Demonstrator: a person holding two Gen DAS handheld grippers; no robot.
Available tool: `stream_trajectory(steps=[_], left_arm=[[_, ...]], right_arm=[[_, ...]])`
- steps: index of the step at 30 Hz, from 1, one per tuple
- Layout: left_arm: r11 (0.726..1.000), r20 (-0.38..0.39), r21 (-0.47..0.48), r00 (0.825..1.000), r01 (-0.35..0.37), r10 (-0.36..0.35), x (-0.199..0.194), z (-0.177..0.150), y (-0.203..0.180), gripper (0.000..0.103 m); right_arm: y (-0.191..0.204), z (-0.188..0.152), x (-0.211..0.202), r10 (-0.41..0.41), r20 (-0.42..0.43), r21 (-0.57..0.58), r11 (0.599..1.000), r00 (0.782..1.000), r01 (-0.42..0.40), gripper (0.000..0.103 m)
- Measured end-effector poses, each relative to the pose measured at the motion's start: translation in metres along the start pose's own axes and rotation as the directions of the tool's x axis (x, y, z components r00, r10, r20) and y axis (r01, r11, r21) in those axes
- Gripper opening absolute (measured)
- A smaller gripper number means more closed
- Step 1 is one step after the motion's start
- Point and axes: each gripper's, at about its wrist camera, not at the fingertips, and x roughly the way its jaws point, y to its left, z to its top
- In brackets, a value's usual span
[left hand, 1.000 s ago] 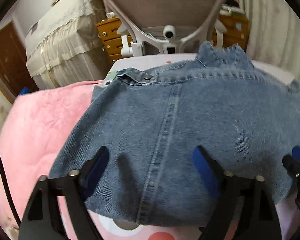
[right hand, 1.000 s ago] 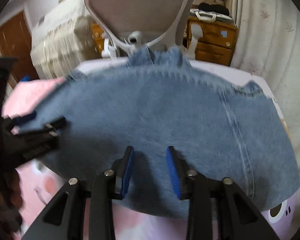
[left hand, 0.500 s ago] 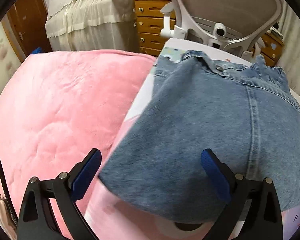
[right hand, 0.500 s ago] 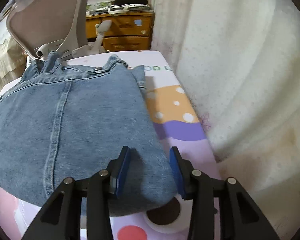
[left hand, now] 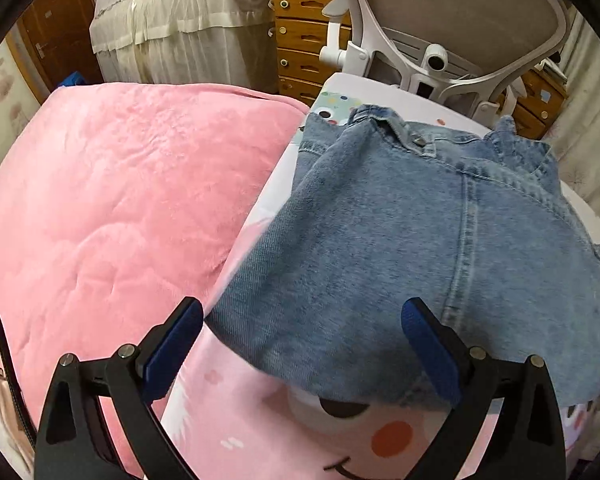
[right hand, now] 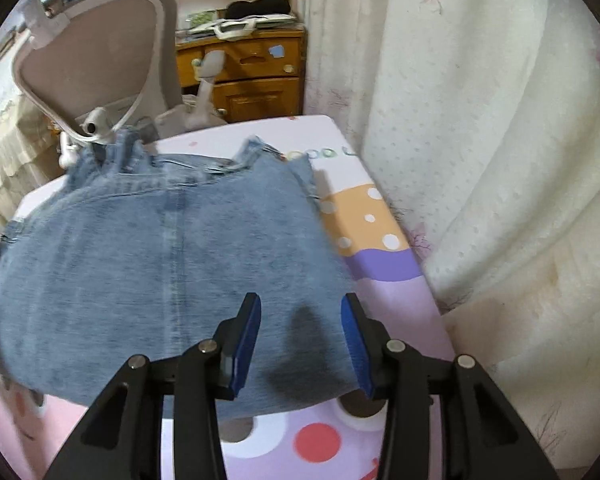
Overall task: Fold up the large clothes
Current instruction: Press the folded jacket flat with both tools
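Both my grippers have swung outward to the denim jacket's [left hand: 440, 240] near corners. Left gripper [left hand: 300, 344] jaws gape wide, right gripper [right hand: 300, 340] jaws part, neither gripping; the mat's [right hand: 332, 154] lettering is unreadable.

This is a bedroom in a home. A thick pink quilt [left hand: 112, 208] fills the left of the left wrist view, lying on a cartoon-printed bedsheet [left hand: 260, 420]. At the upper centre stand a wooden chest of drawers [left hand: 300, 40] and a pale mesh-backed desk chair [left hand: 452, 20]. A lace-trimmed cloth cover [left hand: 172, 16] drapes something at the upper left, perhaps furniture. Cream floral curtains [right hand: 500, 160] fill the right of the right wrist view.
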Motion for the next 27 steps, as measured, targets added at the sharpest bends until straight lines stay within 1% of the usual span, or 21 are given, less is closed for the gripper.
stream_trajectory(steps=[3, 7, 10, 14, 16, 17, 19, 22, 23, 25, 27], left_arm=[[0.999, 0.005, -0.006, 0.999, 0.035, -0.035, -0.016, 0.000, -0.002, 0.099], [0.998, 0.014, 0.005, 0.998, 0.059, -0.059, -0.037, 0.001, -0.009, 0.099], [0.997, 0.028, 0.011, 0.996, 0.081, -0.081, -0.051, 0.002, -0.015, 0.099], [0.990, 0.039, -0.009, 0.989, 0.142, -0.142, -0.064, 0.000, -0.019, 0.099], [0.984, 0.041, -0.032, 0.984, 0.177, -0.176, -0.067, -0.004, -0.019, 0.099], [0.978, 0.040, -0.051, 0.979, 0.201, -0.199, -0.067, -0.007, -0.018, 0.099], [0.972, 0.034, -0.074, 0.975, 0.223, -0.221, -0.063, -0.013, -0.017, 0.099], [0.966, 0.006, -0.095, 0.971, 0.240, -0.241, -0.049, -0.025, -0.016, 0.099], [0.962, -0.013, -0.108, 0.968, 0.249, -0.252, -0.041, -0.030, -0.015, 0.099], [0.949, -0.044, -0.147, 0.956, 0.280, -0.289, -0.026, -0.040, -0.010, 0.098], [0.927, -0.065, -0.191, 0.938, 0.323, -0.340, -0.009, -0.053, -0.005, 0.097]], right_arm=[[0.014, 0.005, -0.015, 0.037, 0.024, -0.021, 0.999, 0.999, -0.037, 0.042], [0.033, 0.015, -0.034, 0.103, 0.043, -0.039, 0.994, 0.994, -0.102, 0.042], [0.048, 0.023, -0.044, 0.159, 0.036, -0.046, 0.986, 0.987, -0.157, 0.042], [0.070, 0.032, -0.053, 0.219, 0.010, -0.076, 0.973, 0.976, -0.218, 0.043], [0.078, 0.034, -0.058, 0.244, 0.017, -0.076, 0.967, 0.970, -0.242, 0.048], [0.081, 0.035, -0.062, 0.248, 0.036, -0.077, 0.966, 0.968, -0.245, 0.048], [0.088, 0.035, -0.069, 0.240, 0.093, -0.083, 0.969, 0.966, -0.232, 0.049], [0.095, 0.031, -0.073, 0.236, 0.163, -0.085, 0.971, 0.958, -0.224, 0.049], [0.099, 0.030, -0.072, 0.239, 0.173, -0.092, 0.970, 0.955, -0.226, 0.049], [0.107, 0.026, -0.066, 0.247, 0.166, -0.118, 0.966, 0.955, -0.230, 0.049], [0.118, 0.019, -0.059, 0.247, 0.159, -0.156, 0.962, 0.956, -0.223, 0.049]])
